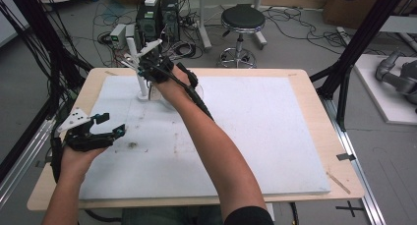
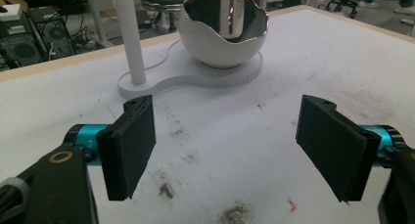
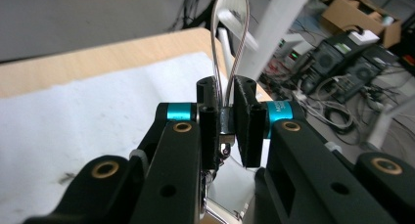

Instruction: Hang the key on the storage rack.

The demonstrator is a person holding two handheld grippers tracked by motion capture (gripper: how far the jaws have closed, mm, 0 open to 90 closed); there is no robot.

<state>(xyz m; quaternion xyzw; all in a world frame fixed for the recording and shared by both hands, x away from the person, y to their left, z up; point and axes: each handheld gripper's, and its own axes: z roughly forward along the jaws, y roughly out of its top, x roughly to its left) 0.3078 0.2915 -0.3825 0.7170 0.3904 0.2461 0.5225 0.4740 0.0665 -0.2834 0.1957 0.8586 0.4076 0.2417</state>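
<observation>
Grey floor strewn with cables (image 1: 105,11), black round stool (image 1: 242,19), computer towers (image 1: 157,18) beyond wooden table (image 1: 314,102).

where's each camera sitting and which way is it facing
High view: above the person's side, looking forward and down on the table; both forearms, left gripper, right gripper.
Left gripper view: rides the left gripper, looks along its open jaws at the white stand and egg-shaped bowl.
Right gripper view: rides the right gripper, jaws shut on a wire loop, facing the table's far edge.
Shared: high view and left gripper view both show the white stand's post.
</observation>
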